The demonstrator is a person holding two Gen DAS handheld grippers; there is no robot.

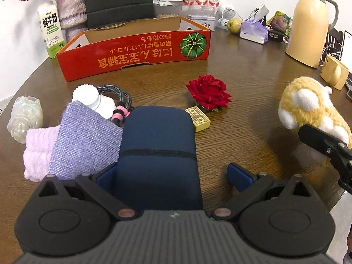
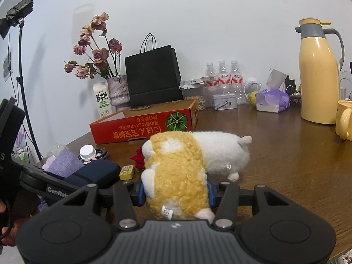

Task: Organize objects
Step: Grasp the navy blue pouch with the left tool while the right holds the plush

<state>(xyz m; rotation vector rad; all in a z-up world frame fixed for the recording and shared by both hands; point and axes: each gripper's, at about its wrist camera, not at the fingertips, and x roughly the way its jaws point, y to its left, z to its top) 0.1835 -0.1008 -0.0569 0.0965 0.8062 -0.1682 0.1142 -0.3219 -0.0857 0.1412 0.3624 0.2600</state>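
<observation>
A navy zip case (image 1: 157,151) lies on the wooden table between the jaws of my left gripper (image 1: 173,175), which stand wide apart; the right pad (image 1: 238,175) is clear of the case. The case also shows in the right wrist view (image 2: 96,171). My right gripper (image 2: 176,192) is shut on a yellow-and-white plush toy (image 2: 176,171), held above the table; the toy shows at the right of the left wrist view (image 1: 308,107). An open red cardboard box (image 1: 134,50) stands at the back.
Beside the case lie a purple pouch (image 1: 85,138), a pink towel (image 1: 38,151), a white bottle (image 1: 92,98), a cable (image 1: 118,96), a red rose (image 1: 209,93) and a small yellow block (image 1: 198,118). A yellow thermos (image 1: 310,24), mug (image 2: 344,122), milk carton (image 1: 50,30) and vase (image 1: 70,11) stand behind.
</observation>
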